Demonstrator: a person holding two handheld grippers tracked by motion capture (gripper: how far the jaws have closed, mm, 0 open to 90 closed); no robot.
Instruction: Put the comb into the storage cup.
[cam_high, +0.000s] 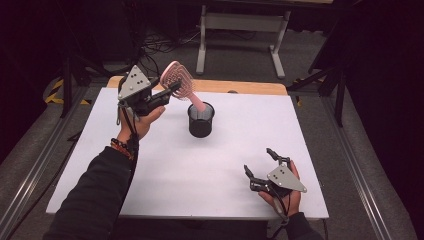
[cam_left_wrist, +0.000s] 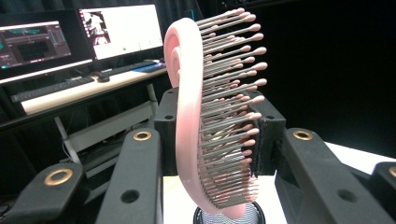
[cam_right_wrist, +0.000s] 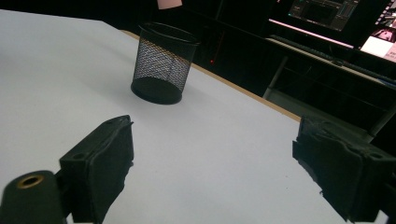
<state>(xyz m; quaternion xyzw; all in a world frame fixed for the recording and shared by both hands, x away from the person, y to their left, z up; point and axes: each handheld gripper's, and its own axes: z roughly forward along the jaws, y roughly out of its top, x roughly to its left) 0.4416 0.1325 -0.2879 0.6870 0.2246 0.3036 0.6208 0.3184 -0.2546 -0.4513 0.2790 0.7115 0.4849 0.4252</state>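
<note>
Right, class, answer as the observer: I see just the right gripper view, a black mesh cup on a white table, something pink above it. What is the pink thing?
Observer: A pink hairbrush, handle end down in the mesh cup, head leaning away from it.
Operator: What holds it?
Observer: The left gripper, its fingers shut on the brush head.
Operator: And the right gripper?
Observer: It sits open near the front right corner of the table, apart from the cup.
</note>
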